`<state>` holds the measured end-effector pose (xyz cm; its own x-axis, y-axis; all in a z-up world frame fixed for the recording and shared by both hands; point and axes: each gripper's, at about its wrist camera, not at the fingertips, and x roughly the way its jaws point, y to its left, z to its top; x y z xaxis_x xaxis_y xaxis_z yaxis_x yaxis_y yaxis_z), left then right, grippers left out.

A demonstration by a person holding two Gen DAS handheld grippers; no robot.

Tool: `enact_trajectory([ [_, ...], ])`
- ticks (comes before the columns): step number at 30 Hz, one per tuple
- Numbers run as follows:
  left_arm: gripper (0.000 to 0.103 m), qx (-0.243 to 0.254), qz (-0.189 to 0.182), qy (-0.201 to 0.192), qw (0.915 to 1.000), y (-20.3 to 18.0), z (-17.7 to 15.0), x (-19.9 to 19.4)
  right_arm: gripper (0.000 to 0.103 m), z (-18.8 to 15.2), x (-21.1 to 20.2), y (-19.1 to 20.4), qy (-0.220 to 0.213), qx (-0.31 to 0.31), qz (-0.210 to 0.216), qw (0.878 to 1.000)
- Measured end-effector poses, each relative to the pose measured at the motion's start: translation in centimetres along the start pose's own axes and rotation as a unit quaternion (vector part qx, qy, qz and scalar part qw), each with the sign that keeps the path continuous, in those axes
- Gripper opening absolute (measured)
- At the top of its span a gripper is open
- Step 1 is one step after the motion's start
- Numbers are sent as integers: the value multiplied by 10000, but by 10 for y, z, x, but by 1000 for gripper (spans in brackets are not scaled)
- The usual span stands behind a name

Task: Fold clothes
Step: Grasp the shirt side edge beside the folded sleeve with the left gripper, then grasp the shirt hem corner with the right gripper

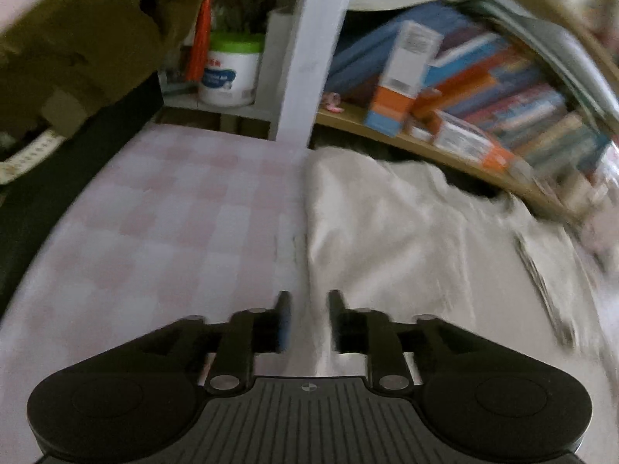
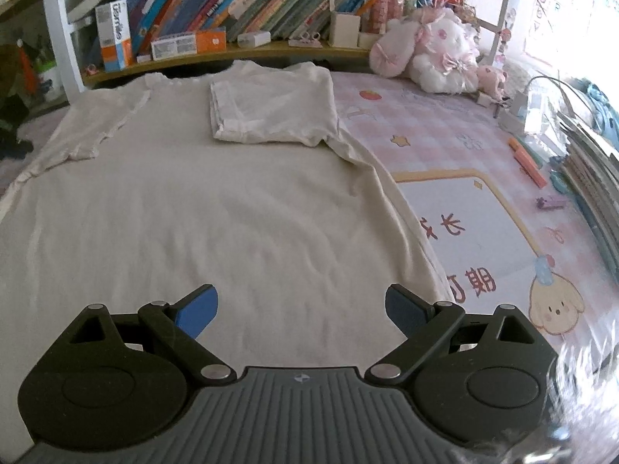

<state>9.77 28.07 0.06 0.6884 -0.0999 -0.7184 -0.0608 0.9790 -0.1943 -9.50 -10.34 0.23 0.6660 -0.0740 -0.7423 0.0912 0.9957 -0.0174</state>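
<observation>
Directly ahead of the wide-open right gripper [image 2: 301,311] lies the white shirt [image 2: 201,212], lengthwise away; the part-open, empty left gripper [image 1: 309,309] sits at its left edge.

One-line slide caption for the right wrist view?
Right gripper, jaws open, over a white T-shirt with one sleeve folded in.

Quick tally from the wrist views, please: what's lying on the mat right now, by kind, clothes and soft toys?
White T-shirt spread flat, right sleeve folded in: 1
Large white and pink plush toy: 1
Small pink plush toy: 1
Total: 3
Small items at the right edge of the mat are too small to sort.
</observation>
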Motion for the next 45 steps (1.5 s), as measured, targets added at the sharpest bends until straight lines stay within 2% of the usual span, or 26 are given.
enact_trajectory([
  [3, 39, 271, 129, -203, 9993, -13, -40, -45, 94, -3, -3, -8, -76, -24, 177, 9998],
  [5, 41, 238, 202, -277, 9991, -21, -66, -72, 94, -6, -5, -15, -106, -52, 301, 9995],
  [7, 51, 145, 275, -346, 9989, -28, -93, -98, 94, -9, -9, -23, -133, -85, 420, 9990],
  [13, 51, -227, 723, -380, 9964, -45, -155, -154, 94, -25, -23, -48, -191, -300, 799, 9962],
  [17, 51, -230, 994, -394, 9940, -58, -184, -183, 94, -45, -34, -63, -146, -473, 1021, 9935],
  [19, 56, -238, 1140, -382, 9925, -63, -198, -193, 94, -56, -39, -71, -114, -526, 1110, 9924],
  [21, 56, -268, 1287, -358, 9907, -68, -212, -203, 94, -66, -45, -78, -85, -557, 1166, 9916],
  [26, 55, -684, 1499, -160, 9862, -59, -239, -222, 94, -91, -58, -100, 105, -404, 1172, 9922],
  [30, 53, -1021, 1591, -114, 9819, -41, -247, -232, 94, -102, -66, -116, 203, -171, 1086, 9937],
  [35, 52, -1149, 1526, -91, 9815, -14, -244, -235, 92, -110, -68, -128, 380, 293, 1052, 9933],
  [38, 52, -1500, 1241, 43, 9809, 7, -240, -232, 91, -111, -67, -135, 497, 691, 997, 9914],
  [41, 51, -2080, 925, 176, 9736, 27, -240, -226, 91, -110, -64, -150, 651, 1292, 1006, 9844],
  [42, 45, -2287, 830, 211, 9697, 33, -241, -225, 91, -110, -62, -156, 700, 1505, 986, 9812],
  [45, 34, -2834, 569, 225, 9571, 46, -245, -221, 90, -111, -55, -172, 873, 2028, 923, 9709],
])
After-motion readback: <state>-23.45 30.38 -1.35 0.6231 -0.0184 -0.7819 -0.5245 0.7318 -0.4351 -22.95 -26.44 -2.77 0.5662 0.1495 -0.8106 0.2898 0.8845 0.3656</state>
